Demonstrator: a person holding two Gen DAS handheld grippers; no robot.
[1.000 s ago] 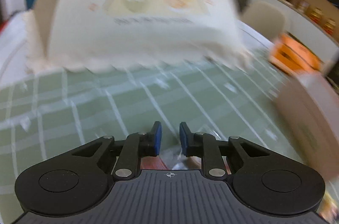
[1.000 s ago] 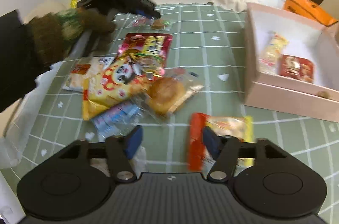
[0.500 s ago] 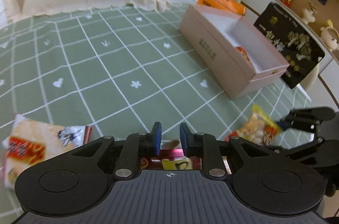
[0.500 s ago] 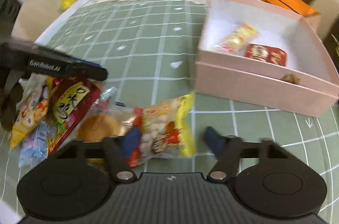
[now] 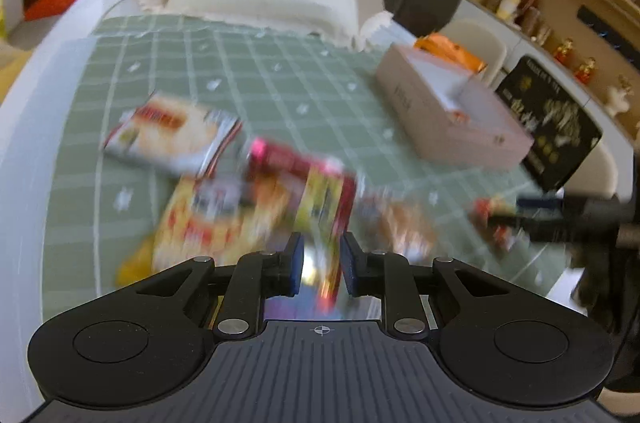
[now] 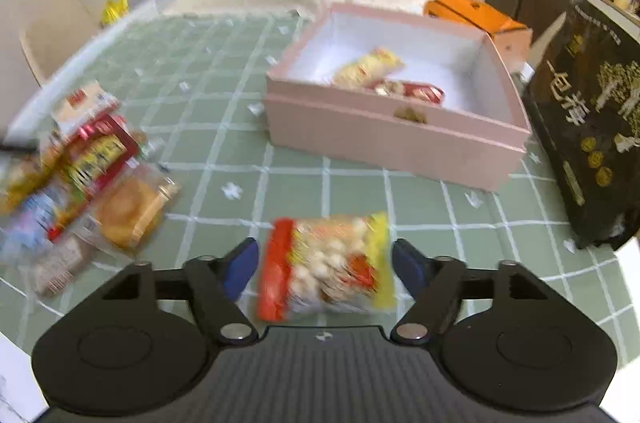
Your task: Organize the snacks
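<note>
Green gridded tablecloth [image 6: 304, 191]; glossy crinkled snack packet [image 6: 328, 267] between spread right tool [image 6: 324, 269]

Your left gripper [image 5: 319, 265] hangs low over the snack pile, its blue pads [image 5: 296, 263] a narrow gap apart with the blurred edge of the red packet [image 5: 308, 183] between them; whether they touch it you cannot tell. Left of that packet lies a yellow bag [image 5: 208, 223], and beyond it a white-and-orange packet [image 5: 168, 135] on the green checked tablecloth [image 5: 280, 79]. Farther right stands the pink box [image 5: 448, 119], a black carton [image 5: 556, 127] just beside it. Your right gripper [image 5: 560, 219] shows at the right edge, blurred, near a small packet [image 5: 492, 219].
</note>
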